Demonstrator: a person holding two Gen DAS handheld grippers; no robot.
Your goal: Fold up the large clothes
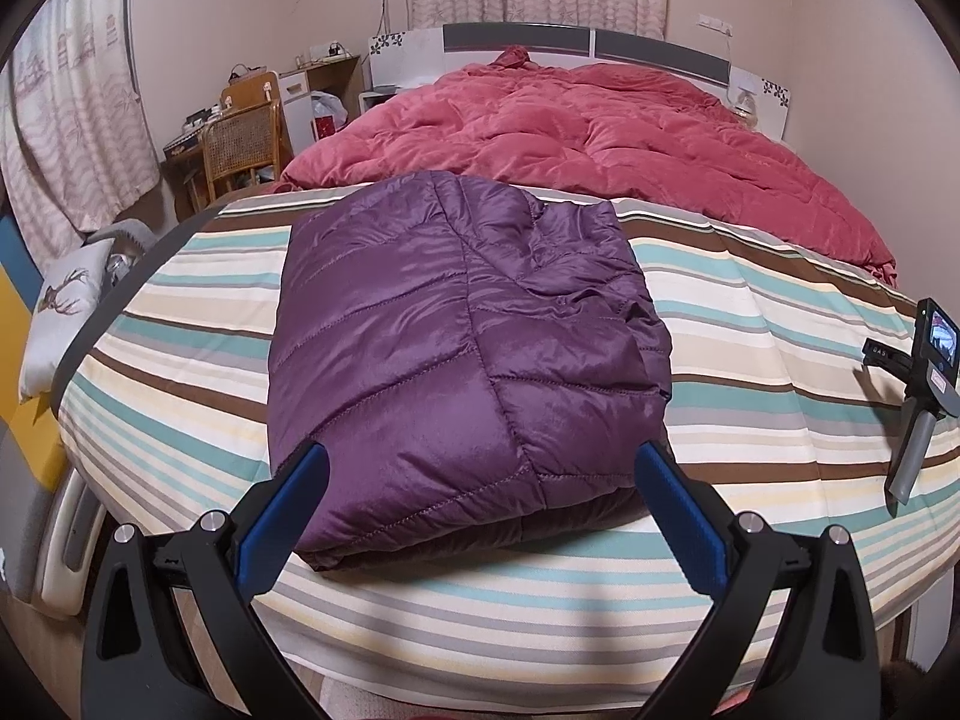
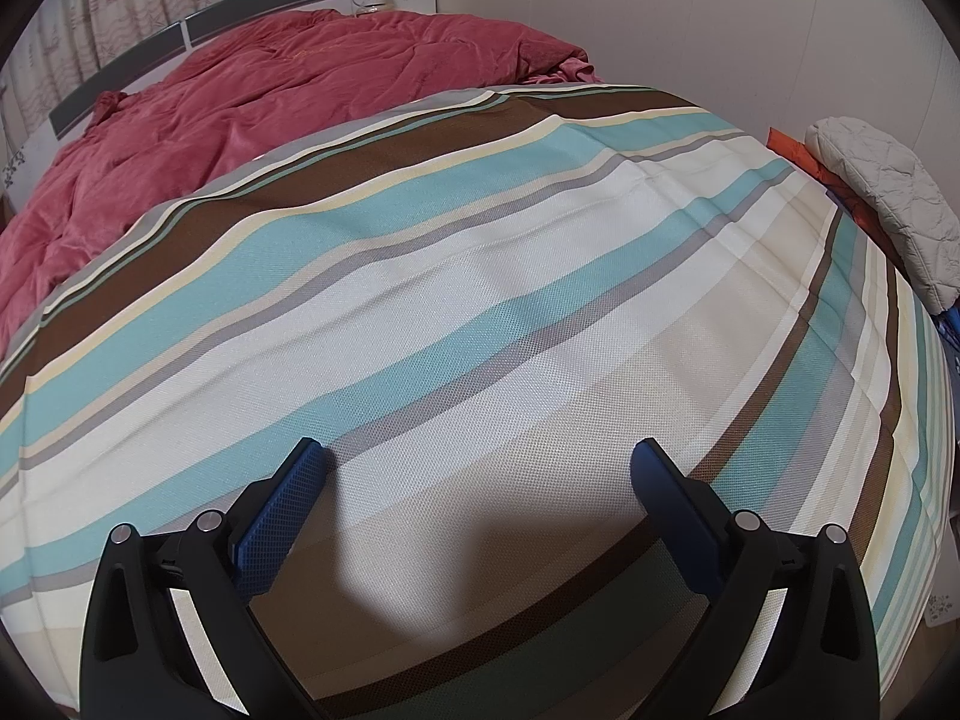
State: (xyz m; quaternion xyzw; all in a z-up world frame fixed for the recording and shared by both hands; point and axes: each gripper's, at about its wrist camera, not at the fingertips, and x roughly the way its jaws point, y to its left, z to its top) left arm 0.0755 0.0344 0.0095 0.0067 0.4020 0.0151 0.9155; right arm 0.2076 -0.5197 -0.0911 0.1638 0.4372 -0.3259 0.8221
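Observation:
A purple quilted puffer jacket (image 1: 462, 348) lies folded into a compact rectangle on the striped bedsheet (image 1: 750, 312). My left gripper (image 1: 483, 465) is open just in front of the jacket's near edge. Its blue fingertips (image 1: 312, 471) stand either side of the bundle and hold nothing. In the right wrist view my right gripper (image 2: 480, 462) is open low over bare striped bedsheet (image 2: 480, 276), with nothing between its fingers. No jacket shows in that view.
A red quilt (image 1: 570, 126) covers the far half of the bed below the headboard (image 1: 516, 36). A grey-handled unit with a small screen (image 1: 924, 384) stands on the sheet at the right. A wicker chair (image 1: 240, 144) and a deer pillow (image 1: 60, 312) are on the left. A white quilted pile (image 2: 888, 204) lies past the right edge.

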